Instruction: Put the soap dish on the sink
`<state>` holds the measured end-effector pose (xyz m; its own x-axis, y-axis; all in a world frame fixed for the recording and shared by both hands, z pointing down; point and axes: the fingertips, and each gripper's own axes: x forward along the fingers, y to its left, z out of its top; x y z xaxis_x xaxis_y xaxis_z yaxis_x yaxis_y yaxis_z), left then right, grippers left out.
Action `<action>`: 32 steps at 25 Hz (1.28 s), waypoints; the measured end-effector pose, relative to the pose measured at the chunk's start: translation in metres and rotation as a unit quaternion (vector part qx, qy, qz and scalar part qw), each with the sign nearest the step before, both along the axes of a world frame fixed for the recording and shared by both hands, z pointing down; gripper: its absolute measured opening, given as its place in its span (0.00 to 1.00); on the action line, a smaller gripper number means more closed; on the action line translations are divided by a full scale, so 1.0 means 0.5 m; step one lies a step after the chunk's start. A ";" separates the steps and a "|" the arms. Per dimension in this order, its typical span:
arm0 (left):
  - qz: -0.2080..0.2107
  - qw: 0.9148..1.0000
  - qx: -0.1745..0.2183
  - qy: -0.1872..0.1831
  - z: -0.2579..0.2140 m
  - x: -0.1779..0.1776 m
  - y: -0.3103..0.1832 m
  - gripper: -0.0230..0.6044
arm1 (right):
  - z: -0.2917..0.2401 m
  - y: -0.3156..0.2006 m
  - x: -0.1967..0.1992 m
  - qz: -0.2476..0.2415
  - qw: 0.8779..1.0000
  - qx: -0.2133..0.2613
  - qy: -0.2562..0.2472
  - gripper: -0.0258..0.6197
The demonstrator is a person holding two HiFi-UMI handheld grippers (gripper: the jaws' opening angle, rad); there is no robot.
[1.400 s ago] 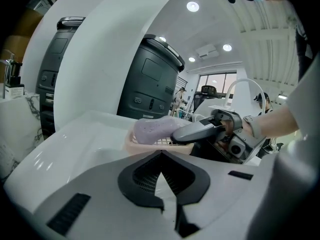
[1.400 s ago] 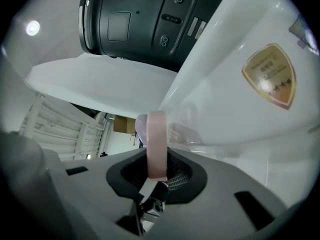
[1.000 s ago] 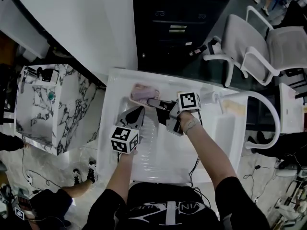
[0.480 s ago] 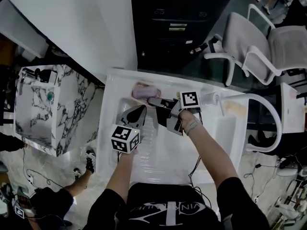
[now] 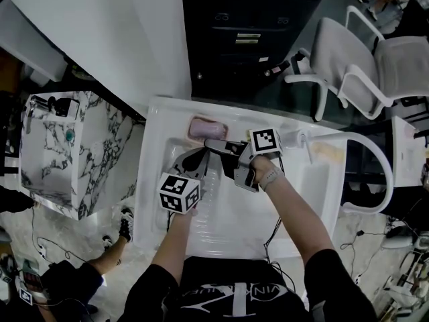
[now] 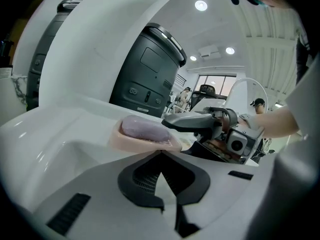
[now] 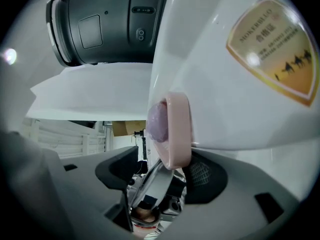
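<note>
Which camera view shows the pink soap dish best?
The left gripper view: the soap dish sits close and side-on, with purple soap in it, on the sink ledge. The head view shows it small, from above; the right gripper view shows it edge-on and turned sideways.

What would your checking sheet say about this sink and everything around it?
Surface: white sink, wet-looking basin.
Job's things: pink soap dish with purple soap, resting on the sink's back rim.
Clutter: nothing seen.
Grippers: right gripper jaws opening, the dish's end between them; left gripper shut, empty, close by.
Cables: cable on the floor, left.
Surroundings: marble cabinet, white chairs.
</note>
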<state>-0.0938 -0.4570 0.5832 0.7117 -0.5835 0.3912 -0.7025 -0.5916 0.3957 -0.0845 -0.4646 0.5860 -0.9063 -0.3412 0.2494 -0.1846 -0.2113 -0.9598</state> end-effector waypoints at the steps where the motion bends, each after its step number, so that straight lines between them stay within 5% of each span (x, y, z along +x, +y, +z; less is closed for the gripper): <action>1: 0.002 1.000 0.000 -0.001 0.000 0.003 0.000 0.06 | 0.002 0.001 0.002 0.001 1.000 -0.001 0.003 0.44; 26: -0.001 1.000 -0.006 0.007 -0.006 0.012 -0.004 0.06 | 0.006 0.073 0.030 0.009 0.998 0.057 0.032 0.45; 32: -0.013 1.000 -0.013 0.017 -0.017 -0.002 0.000 0.06 | -0.001 0.082 0.037 0.002 0.992 0.107 0.067 0.25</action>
<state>-0.0946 -0.4569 0.5748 0.7098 -0.5911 0.3831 -0.7032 -0.5627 0.4346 -0.0658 -0.4238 0.5857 -0.8683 -0.4027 0.2897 -0.3139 -0.0062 -0.9494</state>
